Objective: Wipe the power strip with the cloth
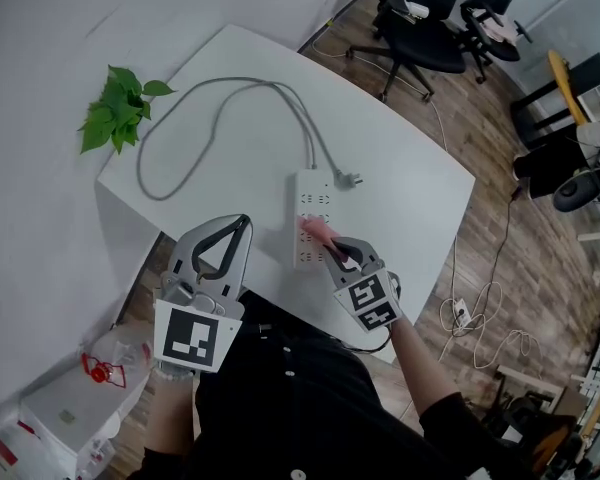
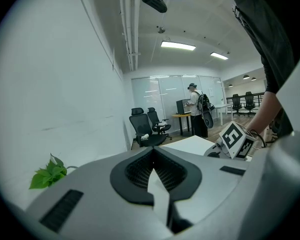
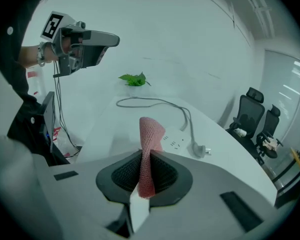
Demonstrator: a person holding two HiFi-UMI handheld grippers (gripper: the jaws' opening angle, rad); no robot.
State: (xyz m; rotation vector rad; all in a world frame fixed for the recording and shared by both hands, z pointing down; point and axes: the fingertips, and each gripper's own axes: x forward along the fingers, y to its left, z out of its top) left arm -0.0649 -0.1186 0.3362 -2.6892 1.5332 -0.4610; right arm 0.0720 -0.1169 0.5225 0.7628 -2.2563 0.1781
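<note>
The left hand-held gripper (image 1: 242, 224), jaws pressed together on nothing, hangs left of the strip (image 1: 310, 193), which lies on the white desk (image 1: 400, 188). The right hand-held gripper (image 1: 332, 246) pinches a pink cloth (image 1: 316, 231) over the strip's near end.

Can't see near end of power strip (image 1: 315, 193) in head view: covered by cloth (image 1: 318, 232) & right gripper (image 1: 338, 251). Can't count its sockets, too small. Can't make out most of cloth either, tucked under that gripper. In right gripper view, lose near part of power strip (image 3: 179, 141) behind cloth (image 3: 151, 129).
</note>
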